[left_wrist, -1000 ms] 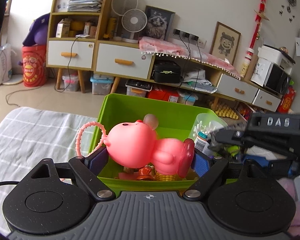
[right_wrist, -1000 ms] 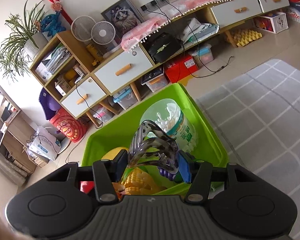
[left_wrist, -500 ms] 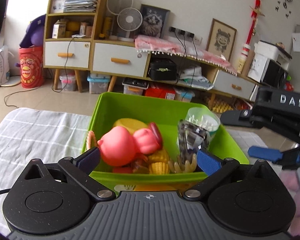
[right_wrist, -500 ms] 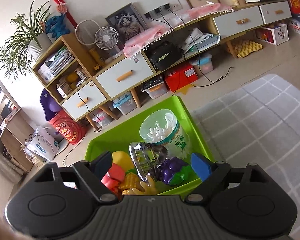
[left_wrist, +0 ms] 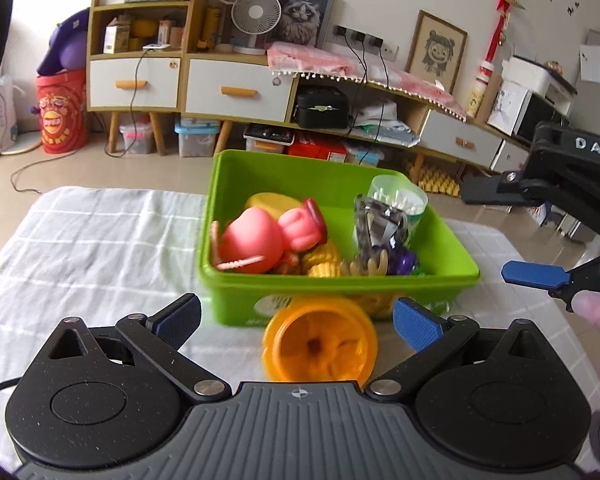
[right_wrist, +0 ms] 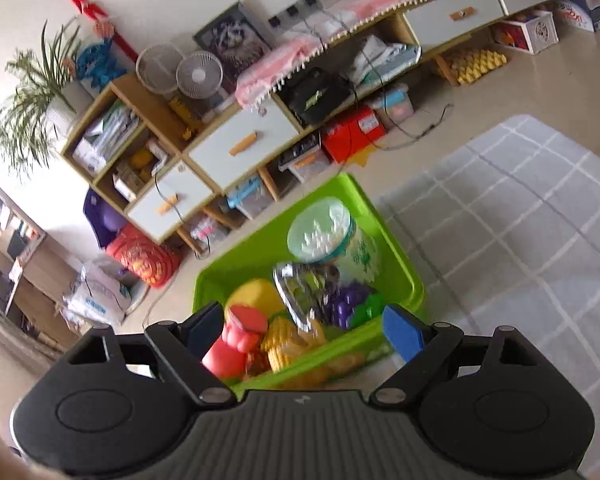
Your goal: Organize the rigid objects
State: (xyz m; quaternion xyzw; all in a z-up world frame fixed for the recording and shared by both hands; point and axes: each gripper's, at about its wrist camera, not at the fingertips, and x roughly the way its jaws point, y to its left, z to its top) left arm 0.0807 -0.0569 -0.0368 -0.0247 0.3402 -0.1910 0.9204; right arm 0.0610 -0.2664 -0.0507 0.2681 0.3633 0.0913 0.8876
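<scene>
Both grippers, left gripper [left_wrist: 296,318] and right gripper [right_wrist: 302,330], gape empty. Orange cup [left_wrist: 320,346] lies just before the green bin [left_wrist: 340,294] — light, stiff, slick; pinch its rim.

A bright lime-green plastic bin [left_wrist: 332,184] sits on a white cloth crossed by a pale grey check [left_wrist: 100,240]. Inside lie a glossy pink rubber piggy toy [left_wrist: 260,240], a yellow plastic corn cob [left_wrist: 320,258], a cluster of purple toy grapes [left_wrist: 404,260] and a marbled black-and-clear hair claw [left_wrist: 376,224]. A translucent orange round tub [left_wrist: 320,344] stands in front. Blue pads tip each black gripper finger [left_wrist: 416,322].
</scene>
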